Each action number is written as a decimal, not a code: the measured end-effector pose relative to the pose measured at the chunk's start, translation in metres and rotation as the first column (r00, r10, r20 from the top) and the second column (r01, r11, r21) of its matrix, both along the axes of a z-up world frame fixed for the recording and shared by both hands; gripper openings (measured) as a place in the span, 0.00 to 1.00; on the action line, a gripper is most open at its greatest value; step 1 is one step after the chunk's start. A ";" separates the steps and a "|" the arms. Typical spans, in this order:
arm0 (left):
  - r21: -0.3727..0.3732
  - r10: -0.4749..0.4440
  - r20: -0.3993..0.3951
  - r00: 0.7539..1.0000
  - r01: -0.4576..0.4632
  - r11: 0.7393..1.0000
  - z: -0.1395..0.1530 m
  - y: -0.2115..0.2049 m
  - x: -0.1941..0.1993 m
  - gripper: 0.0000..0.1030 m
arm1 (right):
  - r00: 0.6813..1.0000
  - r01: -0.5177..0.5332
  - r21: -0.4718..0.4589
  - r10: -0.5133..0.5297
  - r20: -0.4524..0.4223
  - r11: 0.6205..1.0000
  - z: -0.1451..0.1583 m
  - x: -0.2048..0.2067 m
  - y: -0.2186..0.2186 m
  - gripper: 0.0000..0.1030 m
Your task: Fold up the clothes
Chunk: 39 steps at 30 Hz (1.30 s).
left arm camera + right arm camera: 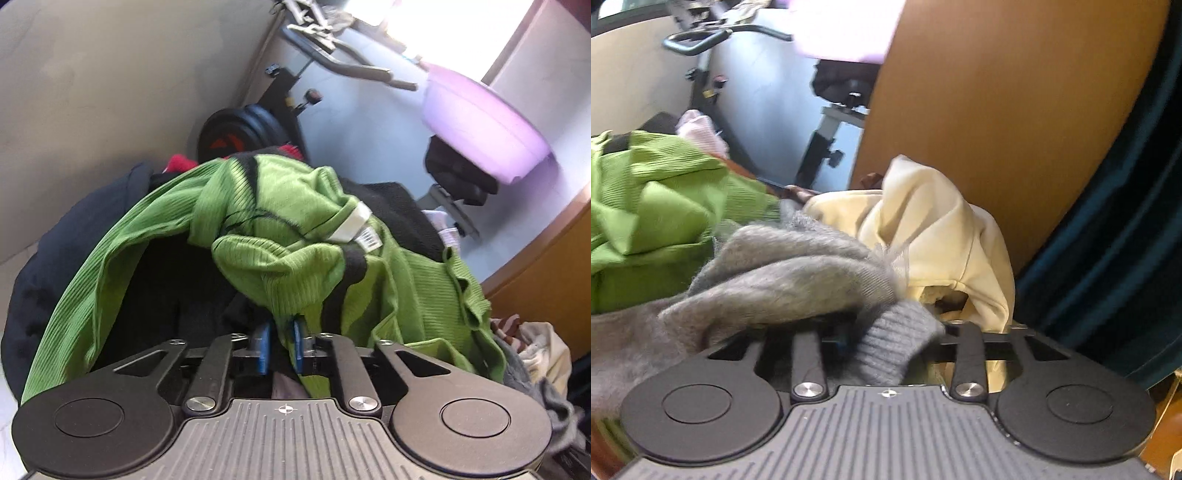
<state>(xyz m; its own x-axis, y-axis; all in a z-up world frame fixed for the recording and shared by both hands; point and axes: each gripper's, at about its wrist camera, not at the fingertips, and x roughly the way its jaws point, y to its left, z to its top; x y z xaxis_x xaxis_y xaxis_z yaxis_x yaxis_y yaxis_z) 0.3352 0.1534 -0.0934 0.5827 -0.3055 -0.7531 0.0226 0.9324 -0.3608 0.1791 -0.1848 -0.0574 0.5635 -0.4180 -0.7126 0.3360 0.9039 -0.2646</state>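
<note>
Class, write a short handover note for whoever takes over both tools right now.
Left tool: shut on the green top, which is bunched and lifted over dark clothes.
Right tool: fingers hidden under the grey sweater; grip unclear.
Cream garment lies crumpled beside the grey one.
Done: nothing folded.
Left: spread and fold the green top, then the others.

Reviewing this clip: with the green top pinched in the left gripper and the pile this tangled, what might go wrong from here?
1. The left gripper pinches only a small bunch of the green top, so the cloth may slip out when lifted.
2. The top lies over dark clothes and could drag them along.
3. The grey knit drapes over the right gripper, hiding its fingers; it may snag or get pulled up unintentionally.
</note>
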 end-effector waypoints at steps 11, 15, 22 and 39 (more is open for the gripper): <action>-0.025 0.004 -0.002 1.000 -0.004 1.000 -0.003 0.001 -0.003 0.13 | 0.954 -0.280 0.147 0.292 -0.062 0.949 0.040 -0.038 0.046 0.78; -0.024 -0.006 0.000 1.000 0.006 1.000 -0.001 0.001 -0.003 0.13 | 0.953 -0.292 0.250 0.302 -0.004 0.923 0.055 -0.036 0.041 0.78; -0.020 -0.027 -0.013 1.000 0.027 0.999 -0.004 -0.004 -0.001 0.14 | 0.968 -0.225 0.352 0.249 -0.024 0.909 0.010 0.001 0.042 0.86; 0.012 -0.061 -0.032 0.998 0.062 0.998 -0.008 -0.011 0.005 0.15 | 0.937 -0.308 0.180 0.331 -0.112 0.934 -0.057 0.011 0.073 0.48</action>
